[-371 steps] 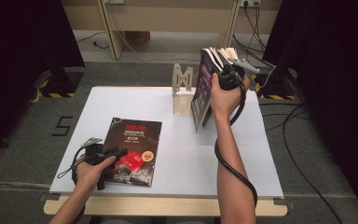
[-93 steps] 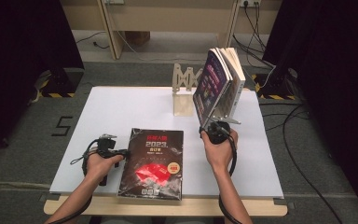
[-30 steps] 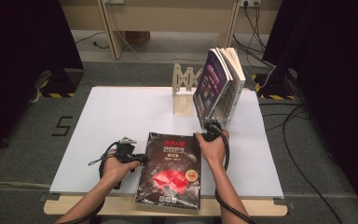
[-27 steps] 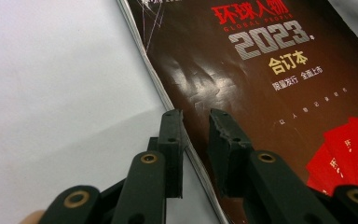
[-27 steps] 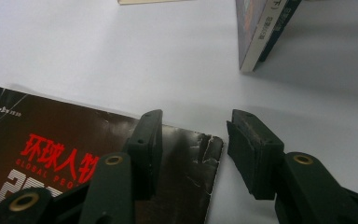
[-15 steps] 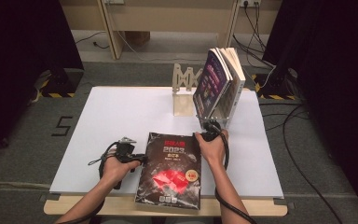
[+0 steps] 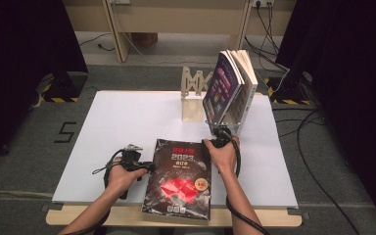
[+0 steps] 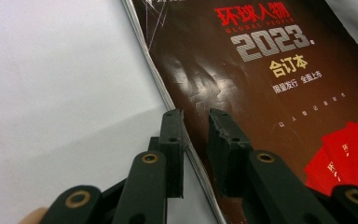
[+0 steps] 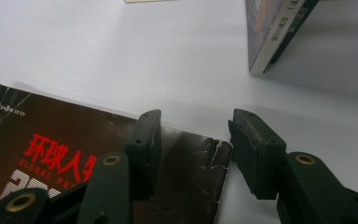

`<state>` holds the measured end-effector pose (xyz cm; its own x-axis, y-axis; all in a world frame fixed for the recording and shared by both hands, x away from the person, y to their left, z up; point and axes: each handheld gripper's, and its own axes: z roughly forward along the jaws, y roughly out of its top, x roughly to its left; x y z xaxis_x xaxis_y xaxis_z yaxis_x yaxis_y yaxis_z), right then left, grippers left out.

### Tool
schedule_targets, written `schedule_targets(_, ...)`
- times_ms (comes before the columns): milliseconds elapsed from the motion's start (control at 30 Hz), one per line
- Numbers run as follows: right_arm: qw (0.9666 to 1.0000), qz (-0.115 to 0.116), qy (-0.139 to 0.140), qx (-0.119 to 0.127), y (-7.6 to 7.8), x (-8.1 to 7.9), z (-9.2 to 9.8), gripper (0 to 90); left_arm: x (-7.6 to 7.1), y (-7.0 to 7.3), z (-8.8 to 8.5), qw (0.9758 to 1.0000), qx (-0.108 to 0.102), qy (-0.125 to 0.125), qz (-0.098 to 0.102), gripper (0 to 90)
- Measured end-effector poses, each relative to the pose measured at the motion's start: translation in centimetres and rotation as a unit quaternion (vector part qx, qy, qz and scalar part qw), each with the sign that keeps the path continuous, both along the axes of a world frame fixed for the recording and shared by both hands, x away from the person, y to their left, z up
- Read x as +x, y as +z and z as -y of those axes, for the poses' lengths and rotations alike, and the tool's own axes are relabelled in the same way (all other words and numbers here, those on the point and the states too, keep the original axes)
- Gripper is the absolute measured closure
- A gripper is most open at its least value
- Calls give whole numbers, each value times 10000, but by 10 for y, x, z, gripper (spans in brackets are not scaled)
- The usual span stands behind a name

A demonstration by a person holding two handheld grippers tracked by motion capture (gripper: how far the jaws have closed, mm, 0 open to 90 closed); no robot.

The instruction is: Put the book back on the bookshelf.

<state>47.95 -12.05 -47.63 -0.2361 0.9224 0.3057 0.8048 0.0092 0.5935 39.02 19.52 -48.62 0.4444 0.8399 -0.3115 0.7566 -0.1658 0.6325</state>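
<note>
- Movement has nearly stopped: compared with a second ago, we see the dark magazine (image 7: 180, 180) unmoved at lower centre, flat on the white table (image 7: 103, 127), so repositioning looks finished.
- Left gripper (image 8: 196, 128) straddles its left edge, jaws narrowly apart, not pinching.
- Right gripper (image 9: 195, 133) stands spread over its top right corner.
- Count: one flat magazine, two grippers, one rack (image 7: 196, 93), several upright books (image 7: 227, 83).

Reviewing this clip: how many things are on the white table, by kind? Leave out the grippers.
Dark magazine lying flat: 1
Books standing in the metal rack: a few, spines too close together to count
Metal rack: 1
Wooden stand: 1
Total: 3, plus the standing books
</note>
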Motion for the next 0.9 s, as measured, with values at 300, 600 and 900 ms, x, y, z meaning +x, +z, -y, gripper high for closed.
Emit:
schedule_targets(300,9987,66,-157,490,9,-4,7,549,-5,-1,3,9997,124,48,192,760)
schedule_targets(600,9990,-70,-181,403,6,-5,7,549,-5,-1,4,9998,102,60,162,762)
schedule_targets(900,9985,-242,-140,476,-1,-8,11,539,-5,-1,3,9999,47,101,128,763)
